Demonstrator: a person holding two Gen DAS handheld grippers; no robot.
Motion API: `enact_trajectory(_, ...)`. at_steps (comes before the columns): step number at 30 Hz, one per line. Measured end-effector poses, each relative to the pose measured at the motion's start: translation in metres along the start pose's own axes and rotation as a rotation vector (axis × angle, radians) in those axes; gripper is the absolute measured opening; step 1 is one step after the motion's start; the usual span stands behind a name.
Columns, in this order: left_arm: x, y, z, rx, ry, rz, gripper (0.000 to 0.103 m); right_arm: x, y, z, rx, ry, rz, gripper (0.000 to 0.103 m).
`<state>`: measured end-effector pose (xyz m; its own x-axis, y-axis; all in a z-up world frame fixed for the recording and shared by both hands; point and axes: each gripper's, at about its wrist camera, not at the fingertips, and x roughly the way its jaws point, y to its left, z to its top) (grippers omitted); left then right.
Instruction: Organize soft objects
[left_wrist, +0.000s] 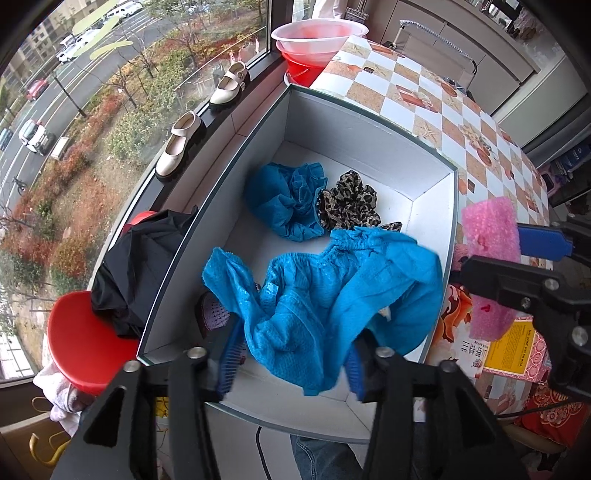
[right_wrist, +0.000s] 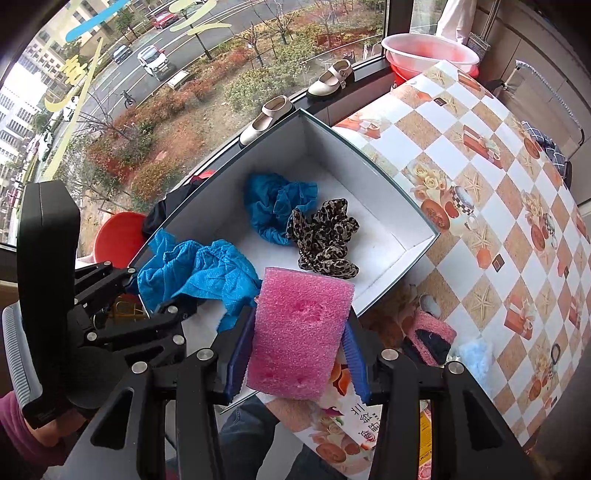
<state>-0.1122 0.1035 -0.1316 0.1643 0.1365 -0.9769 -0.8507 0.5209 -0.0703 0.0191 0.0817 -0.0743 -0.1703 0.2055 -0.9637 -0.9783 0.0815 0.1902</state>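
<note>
A white open box (left_wrist: 351, 140) holds a crumpled blue shoe cover (left_wrist: 284, 199) and a leopard-print scrunchie (left_wrist: 347, 206). A second blue shoe cover (left_wrist: 314, 295) lies spread at the box's near end, between the fingers of my left gripper (left_wrist: 293, 362). That gripper stands open and its pads do not press the cover. My right gripper (right_wrist: 297, 358) is shut on a pink foam block (right_wrist: 299, 332), held at the box's (right_wrist: 369, 162) near right corner. In the left wrist view the pink foam block (left_wrist: 487, 229) shows just right of the box.
The box sits on a table with a checked cloth (right_wrist: 480, 206). A pink-and-black knitted item (right_wrist: 428, 332) and a pale blue fluffy piece (right_wrist: 476, 354) lie on it. Cream shoes (left_wrist: 177, 147) stand on the window sill. A red stool (left_wrist: 81, 339) carries black fabric (left_wrist: 136, 266). Basins (left_wrist: 317, 40) stand beyond.
</note>
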Motion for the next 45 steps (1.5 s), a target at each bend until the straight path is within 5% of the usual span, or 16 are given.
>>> enact_trajectory(4,0.001,-0.004,0.002,0.021,0.011,-0.013,0.081,-0.002,-0.004,0.01,0.023,-0.021,0.033,0.056)
enact_trajectory(6,0.011,-0.005,0.007,0.02,0.068,-0.019,0.087,-0.004,-0.008,0.014,0.057,-0.037,0.05,0.093)
enact_trajectory(8,0.02,-0.003,0.009,0.001,0.123,-0.035,0.088,-0.007,-0.015,0.017,0.097,-0.05,0.055,0.099)
enact_trajectory(17,0.01,-0.014,0.023,-0.033,0.147,-0.178,0.088,-0.038,-0.085,-0.002,0.285,-0.029,0.107,0.102)
enact_trajectory(25,-0.012,-0.095,0.043,0.159,0.156,-0.243,0.088,-0.065,-0.177,-0.054,0.397,0.046,-0.001,0.102)
enact_trajectory(35,0.015,-0.202,0.046,0.364,0.259,-0.183,0.088,0.015,-0.271,-0.13,0.565,0.239,-0.008,0.102)
enact_trajectory(45,0.096,-0.252,0.048,0.434,0.403,-0.031,0.088,0.103,-0.292,-0.142,0.542,0.314,0.054,0.102)
